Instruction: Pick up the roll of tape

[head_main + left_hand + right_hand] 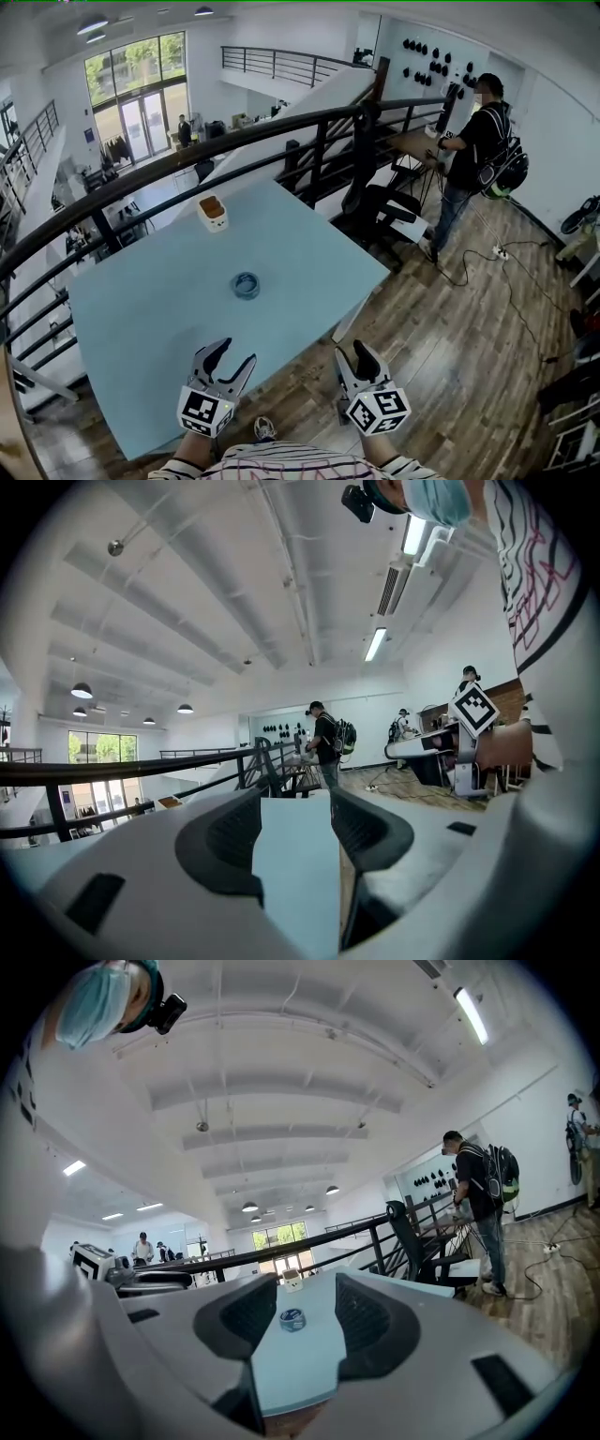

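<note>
Left gripper [232,359]: held released, with the jaws spread apart and nothing gripped; only bare tabletop is seen in the gap in the left gripper view.
Left gripper position: the tips are held just over the near edge of the tabletop [141,319], and the marker cube is kept back off it.
Right gripper [357,359]: also released, with the jaws parted and nothing held; in the right gripper view the roll of tape is framed in the gap but lies well ahead of the tips.
Right gripper position: held off the near edge, above the wooden floor [469,347], beside the left gripper.
Roll of tape [246,285]: blue, laid flat about mid-tabletop, well apart from both grippers and touched by neither.
Small white box [213,214]: topped in orange and set near the far corner of the tabletop, well apart from the tape.
Railing [281,127]: a dark rail is run along the far edges of the tabletop.
Office chair [375,202]: stood beyond the right corner, by the railing.
Person [473,155]: seen standing with a backpack at a desk further off, with a cable trailed over the floor nearby.
</note>
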`<state>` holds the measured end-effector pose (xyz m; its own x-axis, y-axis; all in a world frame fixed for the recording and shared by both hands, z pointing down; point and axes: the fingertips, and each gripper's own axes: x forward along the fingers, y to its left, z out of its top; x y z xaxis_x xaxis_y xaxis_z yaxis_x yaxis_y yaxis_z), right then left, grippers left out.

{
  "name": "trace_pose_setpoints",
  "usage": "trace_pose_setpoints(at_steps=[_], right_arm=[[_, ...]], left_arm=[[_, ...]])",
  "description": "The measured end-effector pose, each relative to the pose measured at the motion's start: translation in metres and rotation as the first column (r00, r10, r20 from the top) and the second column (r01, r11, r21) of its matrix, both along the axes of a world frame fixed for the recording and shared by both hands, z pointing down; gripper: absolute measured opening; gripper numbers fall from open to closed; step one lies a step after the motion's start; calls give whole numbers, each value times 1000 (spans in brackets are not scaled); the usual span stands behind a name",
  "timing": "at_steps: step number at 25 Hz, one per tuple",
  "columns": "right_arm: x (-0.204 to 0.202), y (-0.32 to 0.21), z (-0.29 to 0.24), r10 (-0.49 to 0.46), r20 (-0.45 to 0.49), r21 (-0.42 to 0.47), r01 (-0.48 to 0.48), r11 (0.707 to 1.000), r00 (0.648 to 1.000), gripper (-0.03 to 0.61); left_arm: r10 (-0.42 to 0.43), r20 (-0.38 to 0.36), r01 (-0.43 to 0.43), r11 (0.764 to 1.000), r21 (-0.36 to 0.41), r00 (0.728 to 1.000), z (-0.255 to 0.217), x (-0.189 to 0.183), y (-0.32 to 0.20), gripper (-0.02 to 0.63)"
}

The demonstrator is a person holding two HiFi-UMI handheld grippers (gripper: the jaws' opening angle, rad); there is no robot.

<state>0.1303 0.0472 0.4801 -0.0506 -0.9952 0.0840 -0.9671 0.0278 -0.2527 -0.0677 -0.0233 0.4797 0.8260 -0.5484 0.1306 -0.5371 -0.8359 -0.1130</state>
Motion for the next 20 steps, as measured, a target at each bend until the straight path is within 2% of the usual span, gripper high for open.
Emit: trace_pose_setpoints(at_steps=[4,10,20], right_arm=[[-5,-29,0,27,4,-7,-26,1000,1000,189],[-32,-71,3,18,1,-20,-18,1000,1000,189],[-51,-130,17,-54,4,-56,54,997,999,189]], left_arm=[[17,-8,-17,1000,-2,1000,0,-7,-33,210],[13,-34,-14,1000,-20,999,3,-32,-77,210],[-76,-35,75,996,-40,997,14,-61,-125,210]])
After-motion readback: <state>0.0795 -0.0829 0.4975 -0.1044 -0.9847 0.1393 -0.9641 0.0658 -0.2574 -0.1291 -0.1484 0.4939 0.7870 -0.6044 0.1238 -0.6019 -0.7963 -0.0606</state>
